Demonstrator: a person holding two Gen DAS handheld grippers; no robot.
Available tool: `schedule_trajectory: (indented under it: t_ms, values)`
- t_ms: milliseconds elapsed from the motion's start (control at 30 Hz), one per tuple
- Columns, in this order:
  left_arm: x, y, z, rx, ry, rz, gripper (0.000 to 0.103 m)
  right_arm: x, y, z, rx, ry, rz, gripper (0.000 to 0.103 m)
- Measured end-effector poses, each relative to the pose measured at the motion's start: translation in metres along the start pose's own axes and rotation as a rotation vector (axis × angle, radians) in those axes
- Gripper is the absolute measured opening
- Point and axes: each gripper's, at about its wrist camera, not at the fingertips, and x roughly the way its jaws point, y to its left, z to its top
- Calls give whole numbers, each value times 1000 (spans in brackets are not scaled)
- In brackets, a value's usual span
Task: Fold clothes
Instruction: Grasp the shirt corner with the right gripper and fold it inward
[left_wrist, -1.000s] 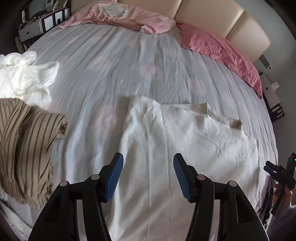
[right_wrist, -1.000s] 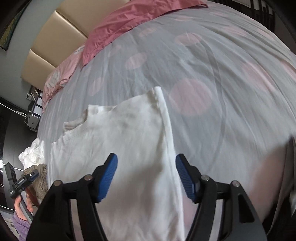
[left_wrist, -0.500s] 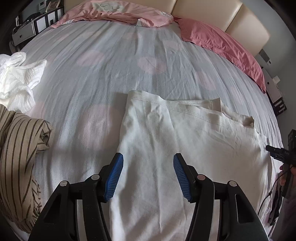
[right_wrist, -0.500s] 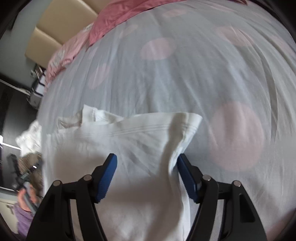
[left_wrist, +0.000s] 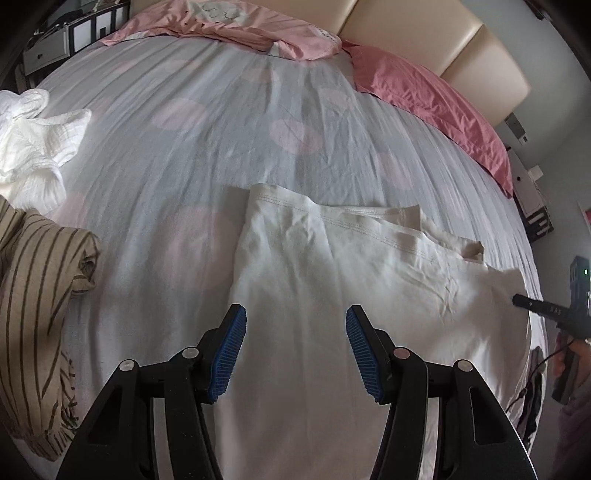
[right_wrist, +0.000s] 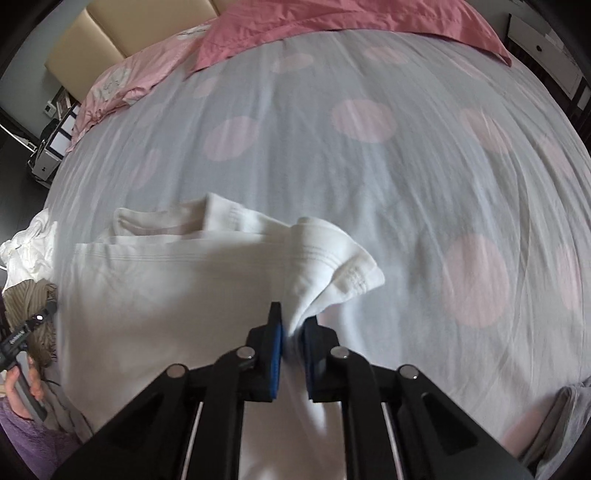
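A cream white garment (left_wrist: 332, 288) lies partly folded on the bed, its stitched hem toward the headboard. My left gripper (left_wrist: 295, 350) is open and hovers just above the garment's near part, holding nothing. In the right wrist view the same garment (right_wrist: 166, 295) spreads to the left. My right gripper (right_wrist: 292, 350) is shut on the garment's right edge, and the pinched corner (right_wrist: 343, 266) bunches up beyond the blue pads. The right gripper also shows at the far right of the left wrist view (left_wrist: 546, 310).
A tan striped garment (left_wrist: 33, 314) and a crumpled white garment (left_wrist: 33, 144) lie at the bed's left side. Pink pillows (left_wrist: 436, 96) rest against the beige headboard (left_wrist: 443, 40). The bedsheet (right_wrist: 369, 166) is grey-white with pink dots. Shelving stands beyond the left edge.
My right gripper has closed on the garment's right edge, bunching the corner. The left gripper stays open and has shifted slightly over the garment.
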Motion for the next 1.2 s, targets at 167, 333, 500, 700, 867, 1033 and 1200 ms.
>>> schedule_trajectory:
  t_ms: [167, 333, 500, 700, 867, 1033, 1200]
  values:
    - [-5, -3, -2, 39, -2, -10, 58, -20, 59, 8, -6, 10, 21, 9]
    - [-10, 6, -3, 36, -10, -11, 58, -36, 119, 15, -26, -1, 42, 9]
    - [-12, 20, -3, 6, -23, -3, 58, -35, 180, 20, -52, 13, 63, 9]
    - [-15, 37, -4, -30, -38, 7, 58, -9, 257, 18, -106, 46, 128, 9]
    - [-17, 51, -5, -58, -50, 15, 58, 29, 311, 14, -145, 88, 172, 9]
    - [-9, 57, -3, -63, -34, 23, 58, 76, 338, 18, -150, 136, 197, 9]
    - [-2, 63, -1, -67, -19, 31, 58, 116, 349, 24, -137, 175, 186, 9]
